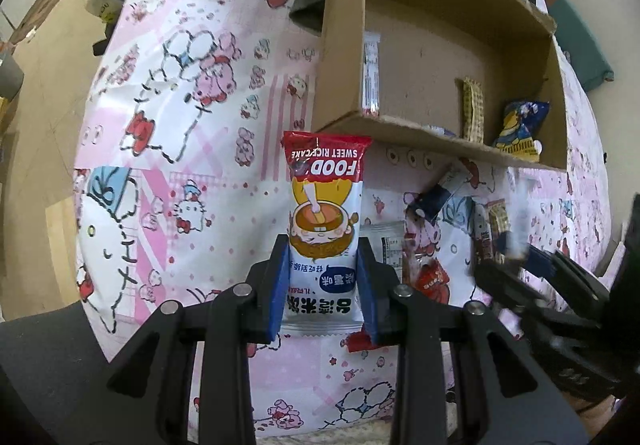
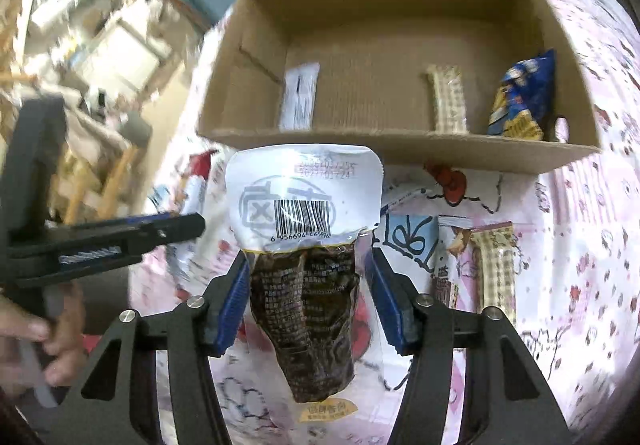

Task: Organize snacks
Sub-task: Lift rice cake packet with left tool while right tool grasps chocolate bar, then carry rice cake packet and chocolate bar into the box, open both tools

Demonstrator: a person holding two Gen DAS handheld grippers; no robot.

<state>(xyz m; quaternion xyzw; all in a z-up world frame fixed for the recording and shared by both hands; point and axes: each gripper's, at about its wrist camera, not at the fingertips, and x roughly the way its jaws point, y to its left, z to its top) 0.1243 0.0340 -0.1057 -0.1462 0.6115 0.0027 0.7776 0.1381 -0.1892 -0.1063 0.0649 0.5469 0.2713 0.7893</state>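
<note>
My left gripper (image 1: 324,245) is shut on a red and white sweet rice cake packet (image 1: 326,181), which stands upright above the pink cartoon tablecloth (image 1: 192,149). My right gripper (image 2: 307,265) is shut on a pouch with a white barcode top and dark contents (image 2: 308,297), lifted in front of the open cardboard box (image 2: 400,149). The box holds a white packet (image 2: 298,101), a checked wafer bar (image 2: 448,101) and a blue snack bag (image 2: 524,97). The box (image 1: 440,137) lies to the upper right in the left wrist view.
Several loose snack packets lie on the cloth near the box's front wall, among them checked wafer bars (image 2: 492,269) and a red packet (image 1: 432,277). A hand (image 2: 40,333) holds the left gripper at the left edge. Floor and furniture lie beyond the cloth's left edge.
</note>
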